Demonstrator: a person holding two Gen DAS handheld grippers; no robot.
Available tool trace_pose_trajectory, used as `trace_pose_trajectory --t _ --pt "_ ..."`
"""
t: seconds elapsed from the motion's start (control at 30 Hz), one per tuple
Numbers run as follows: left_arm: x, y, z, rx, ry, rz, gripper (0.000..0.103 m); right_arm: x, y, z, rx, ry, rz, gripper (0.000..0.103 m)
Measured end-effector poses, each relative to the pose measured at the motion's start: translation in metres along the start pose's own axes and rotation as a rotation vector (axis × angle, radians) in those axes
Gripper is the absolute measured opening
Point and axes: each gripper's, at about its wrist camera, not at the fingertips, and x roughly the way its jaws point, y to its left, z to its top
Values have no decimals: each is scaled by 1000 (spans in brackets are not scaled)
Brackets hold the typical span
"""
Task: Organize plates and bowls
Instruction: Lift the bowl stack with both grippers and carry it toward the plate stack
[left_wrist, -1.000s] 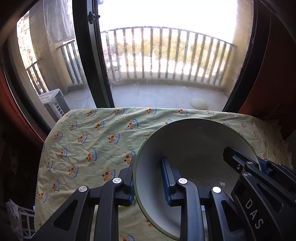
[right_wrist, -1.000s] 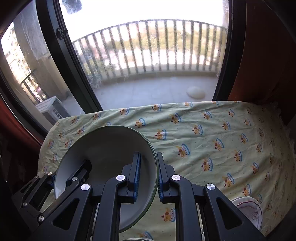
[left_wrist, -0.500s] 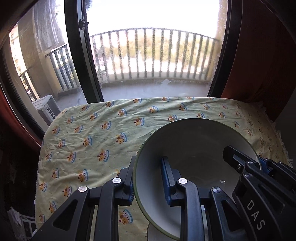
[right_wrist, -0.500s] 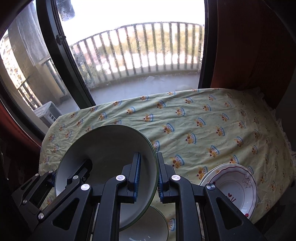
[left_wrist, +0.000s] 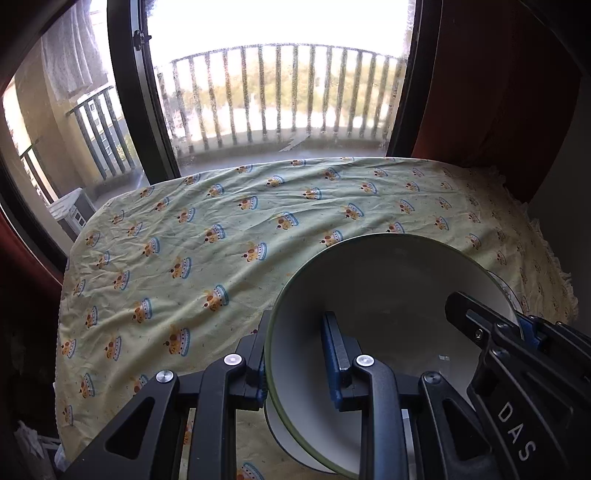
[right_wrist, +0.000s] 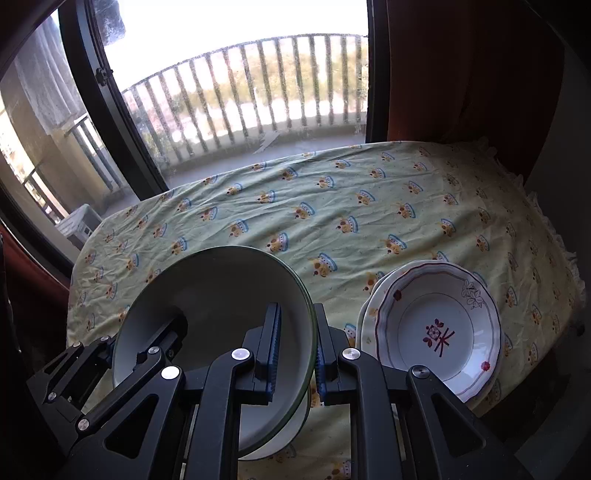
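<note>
Left wrist view: the left claw (left_wrist: 295, 363) is pinched on the near-left rim of a green-edged bowl (left_wrist: 388, 314), one blue pad inside the wall and one outside. The right claw (right_wrist: 297, 350) grips the opposite rim of the same bowl in the same way — so both claws carry it together, tilted with its hollow toward the cameras and held just above the counter (right_wrist: 332, 206), which is covered with a yellow patterned cloth. Directly beneath the carried bowl sits a second bowl (right_wrist: 273, 439), pale inside, only its lower edge showing. To the right on the counter lie the patterned plates (right_wrist: 436, 332), a red-trimmed one on top of at least one other, near the cloth's right edge.

The step in hand looks like nesting: the held bowl is being brought over the one below. The next move would call for levelling it, centring it over the lower bowl, lowering until the walls seat, and only then spreading both claws — releasing one side early could tip it.

Against the earlier frames, both views have pulled back and down: more of the counter shows now, the lower bowl has come into sight, and the plates, absent a second ago, are fully visible.
</note>
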Motion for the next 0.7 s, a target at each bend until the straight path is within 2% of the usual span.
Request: trace_pose_trajectory --t 0.43,0.7 --pt "27 6 -31 -37 108 3 22 29 -1 -37 -10 128 -12 19" --pt "30 2 -34 0 103 46 22 41 2 -41 -19 153 -15 19"
